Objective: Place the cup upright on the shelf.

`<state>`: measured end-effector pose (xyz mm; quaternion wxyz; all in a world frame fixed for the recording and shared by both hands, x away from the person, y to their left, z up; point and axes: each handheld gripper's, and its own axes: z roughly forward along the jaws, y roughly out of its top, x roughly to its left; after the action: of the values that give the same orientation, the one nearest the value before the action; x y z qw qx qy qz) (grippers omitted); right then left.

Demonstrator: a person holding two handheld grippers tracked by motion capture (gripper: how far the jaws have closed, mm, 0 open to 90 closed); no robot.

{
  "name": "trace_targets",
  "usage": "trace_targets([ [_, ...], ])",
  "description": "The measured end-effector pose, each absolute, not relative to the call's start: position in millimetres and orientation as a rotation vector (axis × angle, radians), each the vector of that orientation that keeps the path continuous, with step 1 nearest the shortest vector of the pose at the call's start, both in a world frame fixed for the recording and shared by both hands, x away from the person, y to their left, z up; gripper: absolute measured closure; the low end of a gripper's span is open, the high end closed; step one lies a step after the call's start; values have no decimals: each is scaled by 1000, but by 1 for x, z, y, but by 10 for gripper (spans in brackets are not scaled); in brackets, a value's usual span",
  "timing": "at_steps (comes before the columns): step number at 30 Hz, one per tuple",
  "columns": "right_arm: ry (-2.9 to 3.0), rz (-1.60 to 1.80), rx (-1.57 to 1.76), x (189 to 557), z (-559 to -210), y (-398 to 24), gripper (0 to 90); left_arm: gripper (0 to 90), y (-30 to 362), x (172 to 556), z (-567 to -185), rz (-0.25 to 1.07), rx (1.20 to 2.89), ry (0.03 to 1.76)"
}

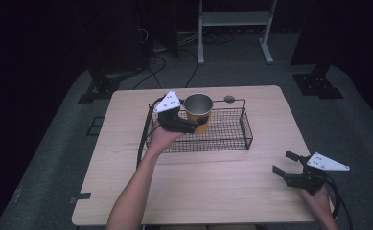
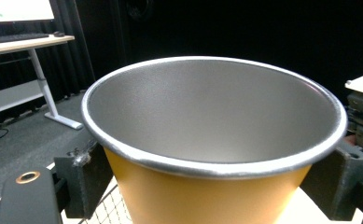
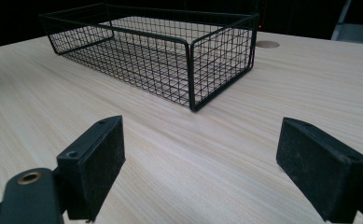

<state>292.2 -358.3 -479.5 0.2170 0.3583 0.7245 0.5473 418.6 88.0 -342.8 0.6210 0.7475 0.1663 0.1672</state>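
Note:
A yellow cup (image 1: 198, 110) with a silver metal inside hangs over the left end of a black wire basket (image 1: 232, 139) on the wooden table. My left gripper (image 1: 193, 125) is shut on the cup's wall. In the left gripper view the cup (image 2: 207, 186) stands upright between both pads (image 2: 86, 175), its rim close to the camera. My right gripper (image 1: 284, 163) rests near the table's front right corner, open, nothing between its pads (image 3: 100, 158). The basket (image 3: 188, 51) lies ahead of it in the right gripper view.
The wooden table (image 1: 198, 191) has bare surface in front of the basket. A small round hole cover (image 1: 229, 99) sits behind the basket. A white desk frame (image 1: 234, 28) and dark stands with cables stand on the floor beyond the table.

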Motion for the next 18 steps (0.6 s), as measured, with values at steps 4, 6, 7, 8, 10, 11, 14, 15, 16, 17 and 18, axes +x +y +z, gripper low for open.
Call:
trace_targets([
  [4,2006,1515,992,292,-479,-359,143,141,87,427,-342,376,1711,382],
  [6,2004,1515,993,292,-479,-359,143,141,86,431,-342,376,1717,377],
  [7,2004,1516,995,292,-479,-359,143,141,85,433,-342,380,1720,380],
  [8,2003,1518,994,292,-479,-359,143,141,84,437,-342,375,1727,380],
  [10,2002,1521,997,292,-479,-359,143,141,84,438,-342,379,1724,377],
  [11,2002,1522,996,292,-479,-359,143,141,83,443,-342,373,1725,377],
  [14,2004,1519,996,292,-479,-359,143,141,82,447,-343,370,1726,373],
  [15,2004,1519,996,292,-479,-359,143,141,81,449,-343,367,1726,374],
  [16,2004,1518,996,292,-479,-359,143,141,81,451,-343,363,1729,373],
  [17,2004,1517,996,292,-479,-359,143,141,81,453,-344,365,1735,372],
  [18,2004,1518,997,292,-479,-358,143,141,80,455,-344,382,1733,371],
])
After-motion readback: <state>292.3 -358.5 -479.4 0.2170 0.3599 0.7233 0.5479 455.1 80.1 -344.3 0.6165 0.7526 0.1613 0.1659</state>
